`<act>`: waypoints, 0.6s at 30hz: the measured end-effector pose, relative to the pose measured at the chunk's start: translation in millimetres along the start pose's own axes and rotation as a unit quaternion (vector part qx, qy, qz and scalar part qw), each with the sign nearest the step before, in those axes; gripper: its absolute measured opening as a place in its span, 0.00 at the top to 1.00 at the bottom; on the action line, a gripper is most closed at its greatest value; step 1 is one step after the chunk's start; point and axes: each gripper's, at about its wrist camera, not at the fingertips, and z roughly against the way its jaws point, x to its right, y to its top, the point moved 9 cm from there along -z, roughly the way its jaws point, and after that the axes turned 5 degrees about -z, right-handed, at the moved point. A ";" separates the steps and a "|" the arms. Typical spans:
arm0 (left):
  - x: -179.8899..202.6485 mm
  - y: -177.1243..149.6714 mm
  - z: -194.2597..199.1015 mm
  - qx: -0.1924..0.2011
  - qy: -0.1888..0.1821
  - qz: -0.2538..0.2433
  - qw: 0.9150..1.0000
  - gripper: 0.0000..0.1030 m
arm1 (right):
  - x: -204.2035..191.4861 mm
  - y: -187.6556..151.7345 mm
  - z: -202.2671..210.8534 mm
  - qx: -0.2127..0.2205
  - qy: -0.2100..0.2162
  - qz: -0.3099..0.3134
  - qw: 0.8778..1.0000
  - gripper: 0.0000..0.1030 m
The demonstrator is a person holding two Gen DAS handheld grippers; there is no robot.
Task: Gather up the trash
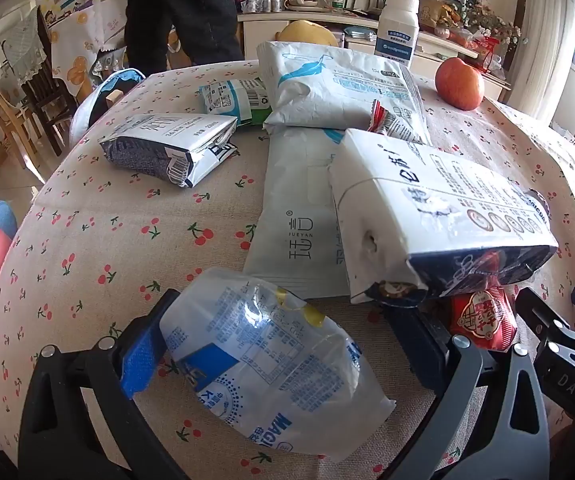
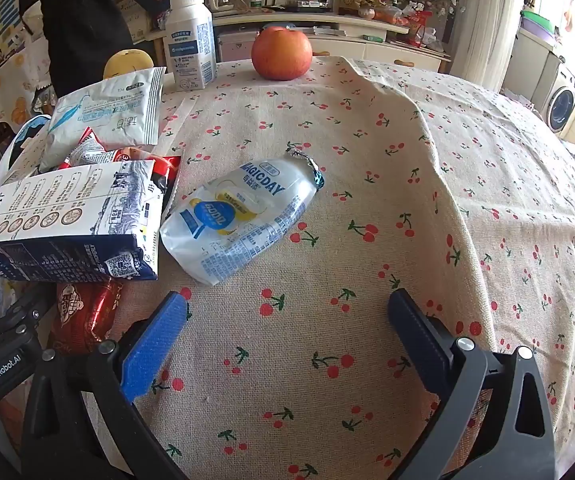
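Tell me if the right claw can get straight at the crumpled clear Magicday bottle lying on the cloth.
Probably yes. The right claw is open over bare tablecloth, and the crumpled bottle lies just ahead of its fingertips with nothing between. The milk carton sits close on the bottle's left, so that side is tight.

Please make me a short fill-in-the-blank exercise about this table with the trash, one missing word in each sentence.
1. The tablecloth is printed with small red ____.
2. The round red fruit by the white bottle is an ____.
3. The right claw is open and holds ____.
4. The squashed clear bottle lies between the fingers of the ____ claw.

Missing words: cherries; apple; nothing; left
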 end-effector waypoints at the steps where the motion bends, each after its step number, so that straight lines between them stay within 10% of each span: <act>1: 0.1 -0.1 -0.1 -0.001 -0.001 0.001 1.000 0.03 | 0.0 0.4 -0.7 -0.001 -0.001 0.001 1.000 0.03; 18: 0.4 -0.4 -0.2 -0.002 -0.003 0.002 1.000 0.03 | -1.9 -6.3 11.3 0.007 0.010 0.006 1.000 0.04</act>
